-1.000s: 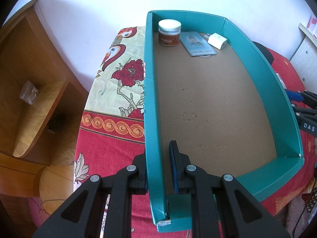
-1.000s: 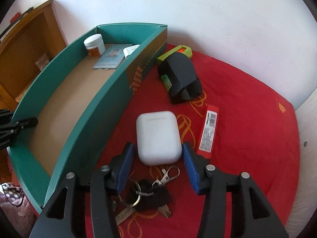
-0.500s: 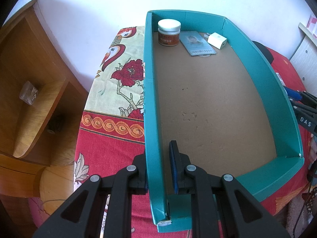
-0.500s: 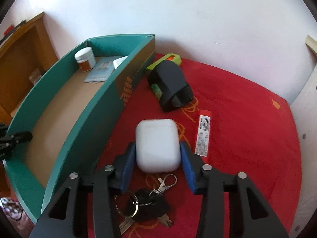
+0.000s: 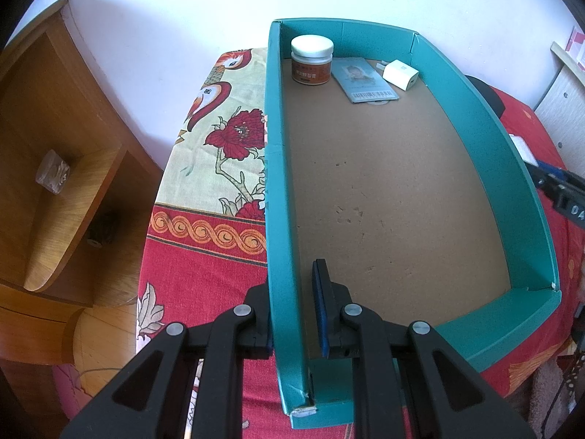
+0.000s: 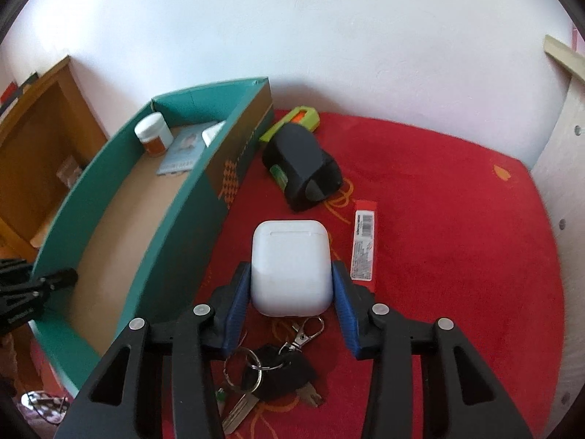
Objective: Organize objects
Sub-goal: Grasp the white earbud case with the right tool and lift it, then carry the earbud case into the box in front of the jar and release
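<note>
Two views. Left wrist: left gripper (image 5: 294, 307) jaws clamp the teal box (image 5: 279, 190) side wall, its long axis running away toward the wall.

Right wrist: right gripper (image 6: 291, 305) jaws, just closed, grip the white earbud case (image 6: 290, 265), hinge end pointing away, above the keys (image 6: 270, 373).

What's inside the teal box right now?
Inside the teal box, at the far end: a white-lidded jar, an ID card and a white charger. Something round peeks from under the card, mostly covered. The rest of the floor is bare cardboard.
</note>
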`<state>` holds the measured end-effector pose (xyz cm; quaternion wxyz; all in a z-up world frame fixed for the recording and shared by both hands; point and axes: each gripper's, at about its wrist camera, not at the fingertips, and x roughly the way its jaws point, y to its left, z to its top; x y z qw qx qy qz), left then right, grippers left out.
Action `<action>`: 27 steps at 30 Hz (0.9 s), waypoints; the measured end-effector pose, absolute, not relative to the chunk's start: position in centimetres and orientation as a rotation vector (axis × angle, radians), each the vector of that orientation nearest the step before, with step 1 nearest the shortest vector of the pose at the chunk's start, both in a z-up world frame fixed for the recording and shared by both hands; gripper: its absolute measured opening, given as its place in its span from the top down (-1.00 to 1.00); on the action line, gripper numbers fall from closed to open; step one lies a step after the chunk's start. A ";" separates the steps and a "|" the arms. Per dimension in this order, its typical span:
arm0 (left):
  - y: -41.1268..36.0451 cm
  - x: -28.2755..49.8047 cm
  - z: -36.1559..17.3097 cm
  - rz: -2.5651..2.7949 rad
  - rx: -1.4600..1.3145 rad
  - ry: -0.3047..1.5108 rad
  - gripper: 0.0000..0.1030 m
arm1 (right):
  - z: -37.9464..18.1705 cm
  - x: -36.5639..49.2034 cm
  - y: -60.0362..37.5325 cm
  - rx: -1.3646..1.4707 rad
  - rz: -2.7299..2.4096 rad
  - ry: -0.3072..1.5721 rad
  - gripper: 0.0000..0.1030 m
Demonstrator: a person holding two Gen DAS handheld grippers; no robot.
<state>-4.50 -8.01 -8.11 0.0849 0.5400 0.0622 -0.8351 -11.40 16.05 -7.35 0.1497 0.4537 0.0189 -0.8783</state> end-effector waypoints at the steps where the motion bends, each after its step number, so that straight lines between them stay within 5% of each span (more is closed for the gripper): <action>1: -8.0 -4.5 -8.1 -2.490 1.610 0.187 0.73 | -7.0 -11.3 16.0 1.296 -2.527 0.052 0.14; 27: -8.0 -4.5 -8.1 -2.491 1.610 0.191 0.73 | -1.1 -12.6 4.9 1.153 -2.347 0.243 0.14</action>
